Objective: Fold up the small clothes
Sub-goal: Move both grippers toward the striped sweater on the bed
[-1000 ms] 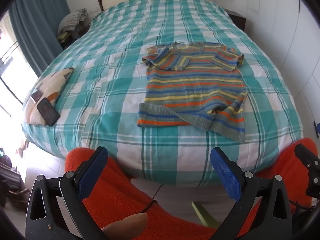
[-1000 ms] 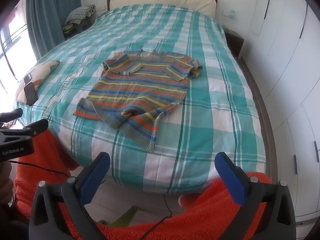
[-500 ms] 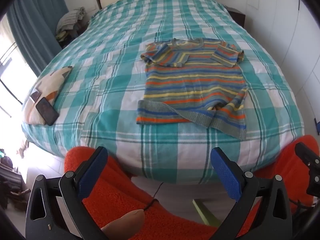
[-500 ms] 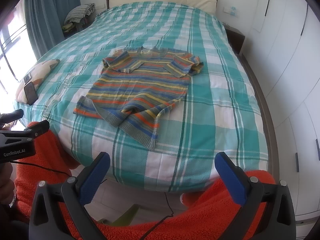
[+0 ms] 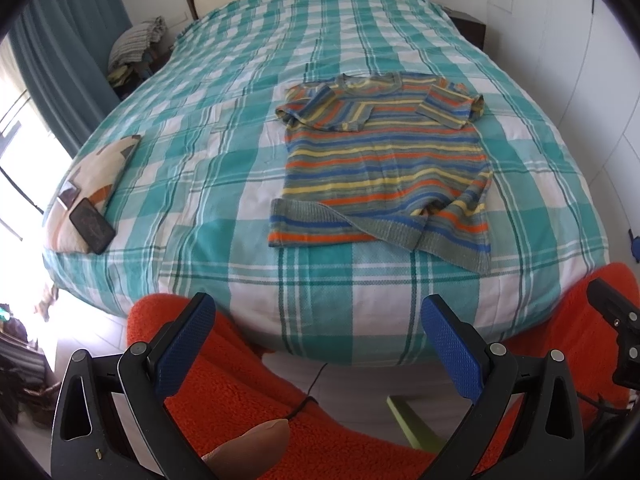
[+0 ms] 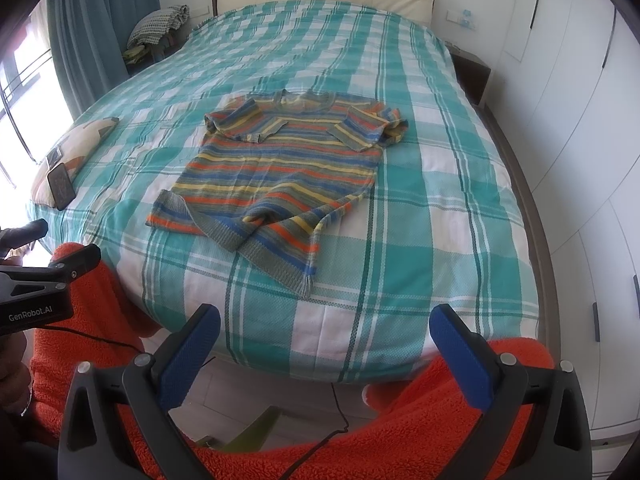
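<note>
A small striped knit T-shirt (image 5: pixel 384 160) (image 6: pixel 280 168) in orange, blue, yellow and grey lies face up on the bed, both sleeves folded inward and its lower right hem rumpled toward the bed's near edge. My left gripper (image 5: pixel 316 320) is open and empty, held off the foot of the bed, below the shirt's hem. My right gripper (image 6: pixel 326 330) is open and empty too, hovering short of the mattress edge. Part of the left gripper's body shows at the left side of the right wrist view, and the right gripper's tip at the right edge of the left wrist view.
The bed (image 5: pixel 240 152) has a teal and white checked cover. A patterned cushion (image 5: pixel 92 184) with a dark phone (image 5: pixel 92 226) lies at its left edge. An orange fleece (image 5: pixel 248 396) covers the person's lap below the grippers. White wardrobes (image 6: pixel 580 120) stand on the right, a curtain (image 6: pixel 92 20) on the left.
Both cameras have risen and tilted slightly, so the bed and shirt sit a little farther up in view. Both grippers stay open; the shirt has not moved.
</note>
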